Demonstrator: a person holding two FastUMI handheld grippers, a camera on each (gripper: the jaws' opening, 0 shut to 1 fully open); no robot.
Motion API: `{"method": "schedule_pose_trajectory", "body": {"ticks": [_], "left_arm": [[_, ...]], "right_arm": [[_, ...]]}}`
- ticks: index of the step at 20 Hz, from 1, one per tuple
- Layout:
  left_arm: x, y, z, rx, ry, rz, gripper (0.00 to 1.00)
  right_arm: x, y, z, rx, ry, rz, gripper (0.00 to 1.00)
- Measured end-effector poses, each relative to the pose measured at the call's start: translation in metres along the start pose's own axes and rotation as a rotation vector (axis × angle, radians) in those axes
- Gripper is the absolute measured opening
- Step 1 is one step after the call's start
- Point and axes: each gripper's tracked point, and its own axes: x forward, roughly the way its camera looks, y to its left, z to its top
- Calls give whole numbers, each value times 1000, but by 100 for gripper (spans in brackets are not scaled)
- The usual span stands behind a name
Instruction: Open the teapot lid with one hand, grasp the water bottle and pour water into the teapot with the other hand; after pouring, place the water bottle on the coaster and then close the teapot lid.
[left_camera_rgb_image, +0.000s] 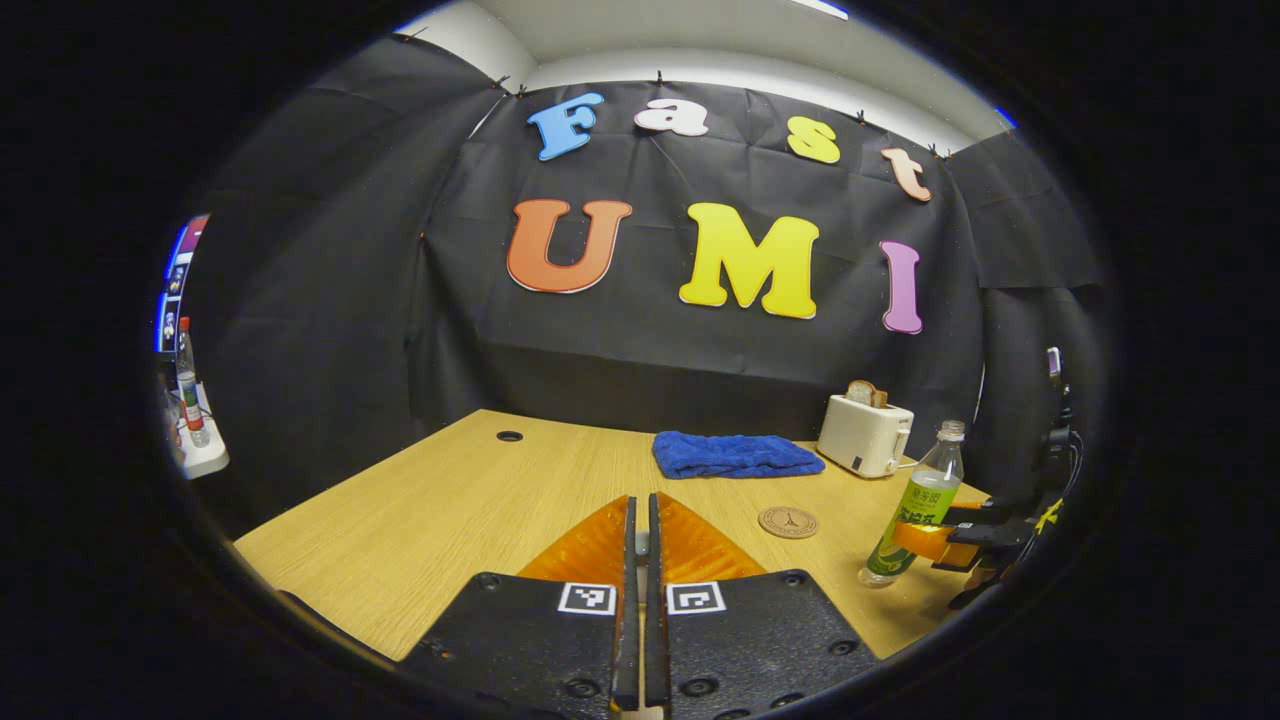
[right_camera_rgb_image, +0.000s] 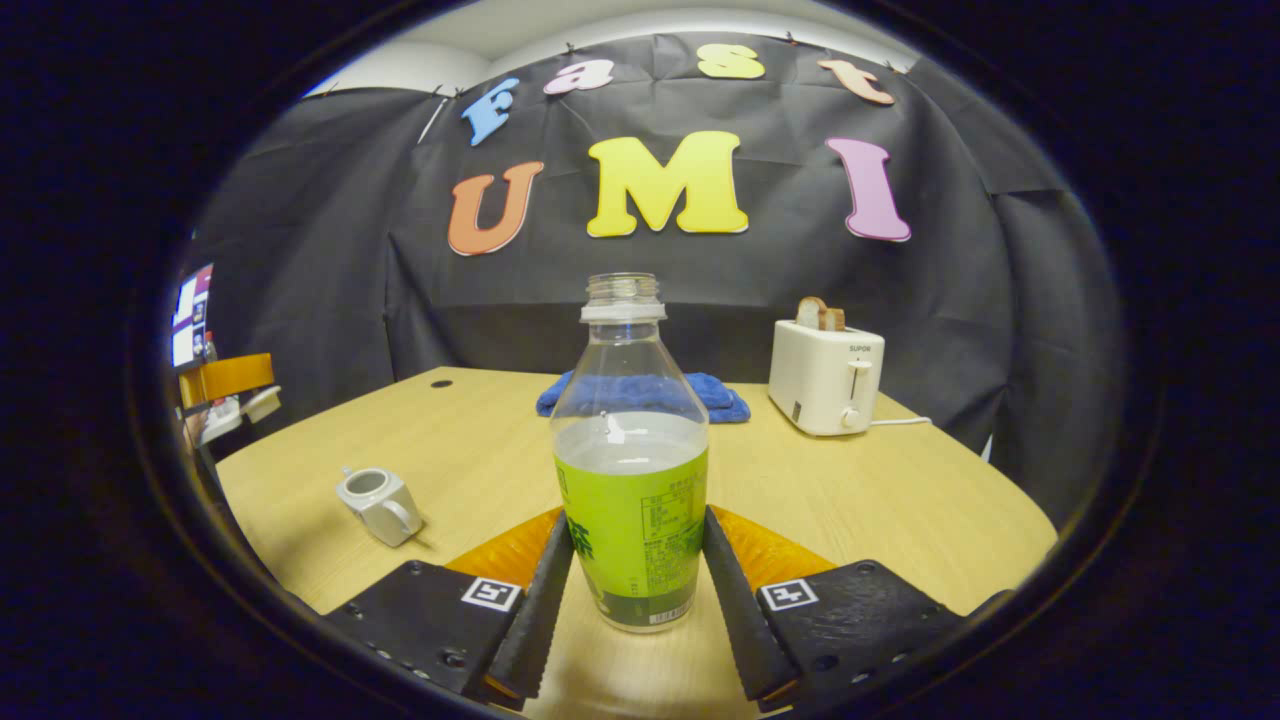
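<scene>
R gripper (right_camera_rgb_image: 628, 590) had both fingers clamped on the water bottle (right_camera_rgb_image: 630, 470), cap off, upright just above the table (right_camera_rgb_image: 900, 500). L gripper (left_camera_rgb_image: 640, 560) fingers nearly touching, a small lid-like thing between them, can't ID. Teapot (right_camera_rgb_image: 378, 505) sat lidless to bottle's left; coaster (left_camera_rgb_image: 788, 521) near blue towel (left_camera_rgb_image: 735, 455).

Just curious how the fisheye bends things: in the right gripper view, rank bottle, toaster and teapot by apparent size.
1. Bottle, though it sits nearest the camera, which inflates it.
2. Toaster.
3. Teapot.
</scene>
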Motion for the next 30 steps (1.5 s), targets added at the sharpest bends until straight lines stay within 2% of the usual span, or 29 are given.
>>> {"method": "schedule_pose_trajectory", "body": {"ticks": [5,13,20,24,28,30], "left_arm": [[-10,11,6,16,11,-4,5],[-21,33,9,42,14,-13,5],[-23,43,2,55,39,-18,5],[-22,51,-12,71,88,-8,5],[-22,55,-14,74,102,-6,5],[-21,59,-20,67,115,3,5]], "right_arm": [[-10,5,17,-151,18,-58,72],[-6,26,32,-460,27,-90,72],[7,58,12,-740,76,-90,72],[15,75,-3,-851,103,-83,73],[19,80,-2,-1026,96,-163,72],[24,84,-7,-1075,96,-167,73]]}}
